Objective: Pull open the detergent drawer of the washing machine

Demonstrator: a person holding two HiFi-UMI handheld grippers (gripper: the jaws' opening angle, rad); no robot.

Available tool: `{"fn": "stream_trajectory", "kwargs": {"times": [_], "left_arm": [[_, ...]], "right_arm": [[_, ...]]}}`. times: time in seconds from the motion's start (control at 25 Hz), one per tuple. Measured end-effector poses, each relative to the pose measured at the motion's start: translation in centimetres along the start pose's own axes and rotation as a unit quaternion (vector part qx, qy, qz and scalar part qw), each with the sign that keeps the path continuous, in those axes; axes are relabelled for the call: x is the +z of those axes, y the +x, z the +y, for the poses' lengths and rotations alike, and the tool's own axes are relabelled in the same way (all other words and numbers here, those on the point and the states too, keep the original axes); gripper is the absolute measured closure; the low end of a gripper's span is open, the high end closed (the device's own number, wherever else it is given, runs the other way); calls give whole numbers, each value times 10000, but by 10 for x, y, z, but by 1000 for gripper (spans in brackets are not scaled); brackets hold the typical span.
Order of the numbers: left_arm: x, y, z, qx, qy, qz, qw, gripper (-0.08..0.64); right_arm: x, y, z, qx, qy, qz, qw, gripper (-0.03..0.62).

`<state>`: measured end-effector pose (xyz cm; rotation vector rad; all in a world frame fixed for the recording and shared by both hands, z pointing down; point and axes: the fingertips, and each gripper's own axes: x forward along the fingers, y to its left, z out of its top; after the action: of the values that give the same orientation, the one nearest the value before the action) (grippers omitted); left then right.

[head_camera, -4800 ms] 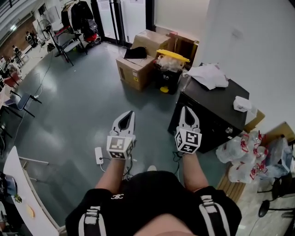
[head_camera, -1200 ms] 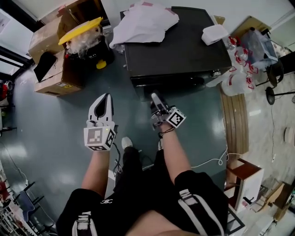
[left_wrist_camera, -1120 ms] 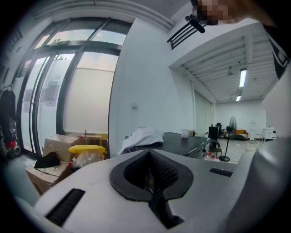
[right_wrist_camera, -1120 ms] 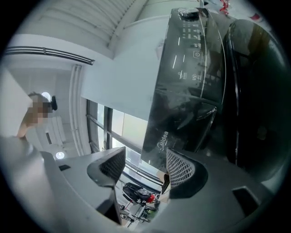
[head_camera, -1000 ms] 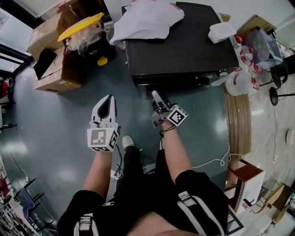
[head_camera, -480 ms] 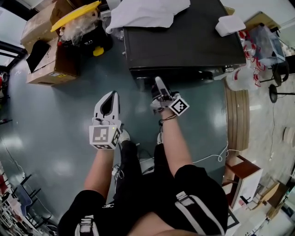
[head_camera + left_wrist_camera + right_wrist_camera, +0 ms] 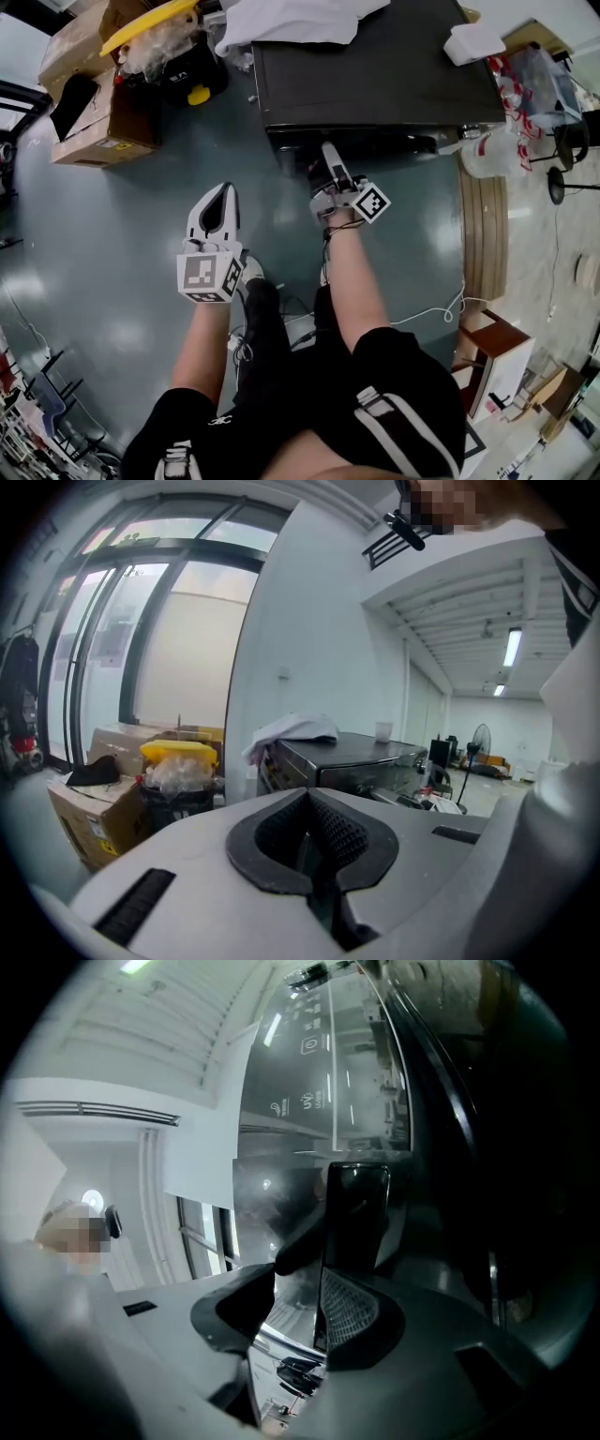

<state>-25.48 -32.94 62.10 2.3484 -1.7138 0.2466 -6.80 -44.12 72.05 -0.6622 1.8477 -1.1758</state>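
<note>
The black washing machine (image 7: 375, 75) stands at the top of the head view, its front face toward me. My right gripper (image 7: 328, 157) reaches up to that front, just under the top edge. In the right gripper view a glossy dark drawer front (image 7: 356, 1208) stands between the jaws of the right gripper (image 7: 319, 1246). Those jaws have just been closing, and both pads now press on it. My left gripper (image 7: 223, 195) hangs over the bare floor left of the machine, shut and holding nothing. The left gripper view shows the left gripper (image 7: 306, 797) with the machine (image 7: 347, 761) beyond it.
A white cloth (image 7: 291, 19) and a small white box (image 7: 473, 42) lie on the machine's top. Cardboard boxes (image 7: 84, 122) and a yellow-lidded bin (image 7: 150, 28) stand to the left. Plastic bags (image 7: 497, 141) and a wooden board (image 7: 483, 225) are on the right. A cable (image 7: 431, 314) trails on the floor.
My right gripper has moved up against the machine's front and its jaws have closed onto the drawer front. The left gripper has sunk a little.
</note>
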Motion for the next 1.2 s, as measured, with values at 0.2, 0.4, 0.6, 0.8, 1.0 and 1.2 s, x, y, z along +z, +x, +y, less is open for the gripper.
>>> {"fn": "stream_trajectory", "kwargs": {"times": [0.2, 0.4, 0.6, 0.8, 1.0, 1.2], "left_arm": [[4, -9, -3, -11, 54, -38, 10000, 565], [9, -19, -5, -4, 99, -48, 9999, 565], [11, -27, -1, 0, 124, -84, 9999, 565], [7, -34, -3, -54, 97, -98, 9999, 565], [17, -40, -11, -130, 165, -216, 9995, 565], [37, -54, -22, -111, 268, -413, 9987, 565]], "right_arm": [[-2, -3, 4, 62, 208, 40, 9998, 443], [-7, -10, 6, -21, 223, 54, 9997, 443], [-9, -12, 10, 5, 104, 118, 9999, 444], [-17, -48, 25, 129, 54, -1, 9999, 457], [-27, -80, 34, 74, 136, -81, 9998, 456], [-36, -104, 41, 10, 287, -37, 9996, 454]]}}
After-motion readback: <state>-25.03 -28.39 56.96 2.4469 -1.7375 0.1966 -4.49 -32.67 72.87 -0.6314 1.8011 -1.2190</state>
